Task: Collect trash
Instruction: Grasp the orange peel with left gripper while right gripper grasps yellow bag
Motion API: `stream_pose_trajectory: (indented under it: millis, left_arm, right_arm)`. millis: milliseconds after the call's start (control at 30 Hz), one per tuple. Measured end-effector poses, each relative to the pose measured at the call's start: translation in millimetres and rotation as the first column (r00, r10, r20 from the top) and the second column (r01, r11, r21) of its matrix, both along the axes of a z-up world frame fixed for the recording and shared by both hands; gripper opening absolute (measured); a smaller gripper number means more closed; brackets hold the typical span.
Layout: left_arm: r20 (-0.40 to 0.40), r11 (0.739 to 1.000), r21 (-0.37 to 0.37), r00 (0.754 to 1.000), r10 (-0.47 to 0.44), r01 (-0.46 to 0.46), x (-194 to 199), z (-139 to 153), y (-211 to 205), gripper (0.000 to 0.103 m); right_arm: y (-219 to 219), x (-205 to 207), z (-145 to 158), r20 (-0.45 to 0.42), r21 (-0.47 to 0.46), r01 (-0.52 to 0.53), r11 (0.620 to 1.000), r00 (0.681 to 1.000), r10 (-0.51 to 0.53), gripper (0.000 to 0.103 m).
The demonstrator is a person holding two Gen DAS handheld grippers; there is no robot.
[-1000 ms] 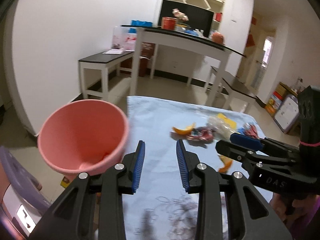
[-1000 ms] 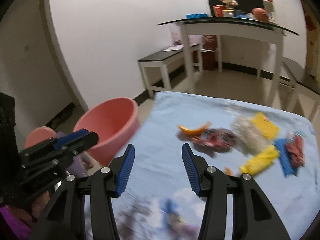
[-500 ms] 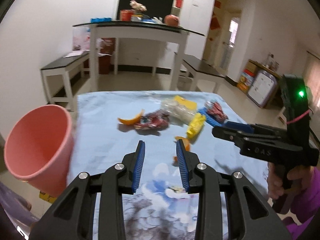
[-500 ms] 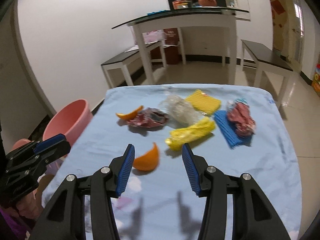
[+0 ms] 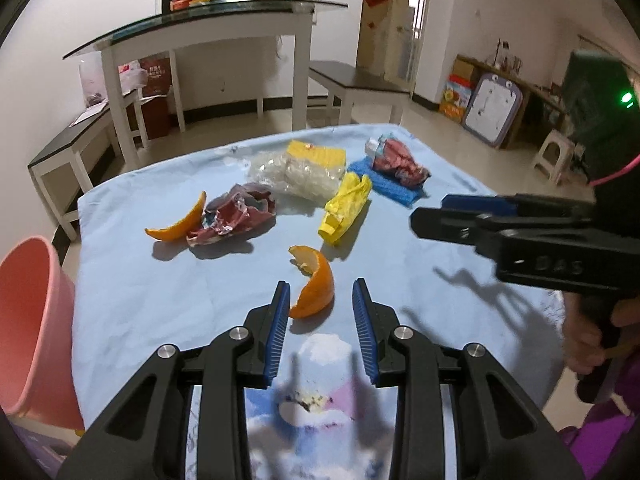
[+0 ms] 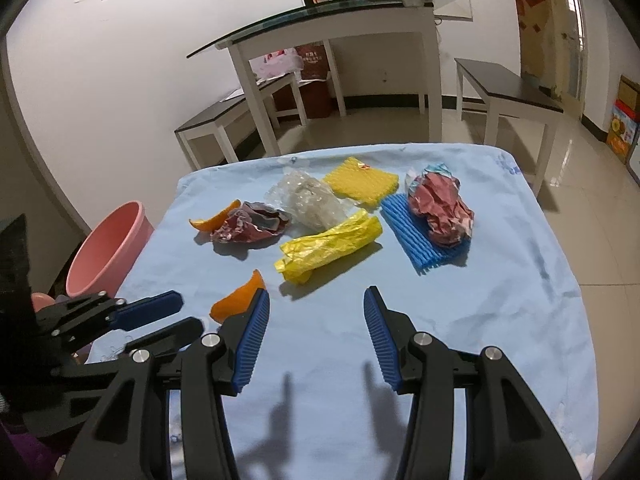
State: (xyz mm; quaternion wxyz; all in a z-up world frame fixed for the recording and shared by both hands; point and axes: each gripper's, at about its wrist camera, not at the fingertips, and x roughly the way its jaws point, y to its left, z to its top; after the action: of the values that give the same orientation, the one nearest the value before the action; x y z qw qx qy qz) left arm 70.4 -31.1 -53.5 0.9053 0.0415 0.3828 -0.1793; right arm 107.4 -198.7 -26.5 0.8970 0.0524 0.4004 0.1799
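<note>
Just ahead of the left gripper (image 5: 320, 308), jaws apart and empty: curled orange peel (image 5: 312, 284) on the blue cloth (image 5: 140, 280). Light, springy, slightly slick; best pinched across its curved rind. Right gripper (image 6: 316, 336) likewise apart, holding nothing.

On the cloth-covered table (image 6: 520, 320) the trash lies in a loose cluster toward the far side. A peel slice (image 6: 214, 218) lies farthest left, touching a crumpled wrapper (image 6: 252, 226). Right of that sits a clear plastic bag (image 6: 308, 200), with a foam net sleeve (image 6: 360, 182) behind it and a rolled bag (image 6: 328, 246) in front. Farther right a ribbed foam pad (image 6: 416, 240) carries a second crumpled wrapper (image 6: 440, 208). A second peel (image 5: 314, 284) lies nearer, apart from the cluster. A bin (image 6: 108, 248) stands off the table's left edge.
</note>
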Motion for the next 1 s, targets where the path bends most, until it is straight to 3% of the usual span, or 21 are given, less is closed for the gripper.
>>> stream_pose_trajectory:
  millis: [267,433,533,800,1000]
  left_arm:
    - [-0.072,0.999,-0.026,0.997,-0.035,0.033,17.9,-13.4,0.9,0.032]
    - [-0.07,0.999,-0.033,0.997,-0.046,0.043,16.4,-12.0,0.0,0.007]
    - [-0.079,0.998,-0.039,0.995,-0.053,0.05,16.6,-12.8,-0.7,0.004]
    - [-0.028,0.997,-0.062,0.999,-0.041,0.039,0.5,-1.9,6.2,0.002]
    - [0.024,0.997,-0.08,1.0,-0.004,0.005,-15.5,10.7,18.9,0.0]
  right_arm:
    - [4.1,11.5,-7.0,-0.025,-0.004,0.009,1.0,1.0,-0.009,0.049]
    - [11.2,16.8,-10.2,-0.037,-0.006,0.007,1.0,0.999,-0.007,0.049]
    - [14.1,19.5,-11.9,-0.048,0.001,0.013,1.0,0.999,-0.013,0.049]
    - [17.1,32.5,-17.0,-0.085,0.038,0.057,0.998,0.995,-0.054,0.049]
    - [28.3,57.4,-26.5,-0.166,0.094,0.132,0.987,0.979,-0.115,0.049]
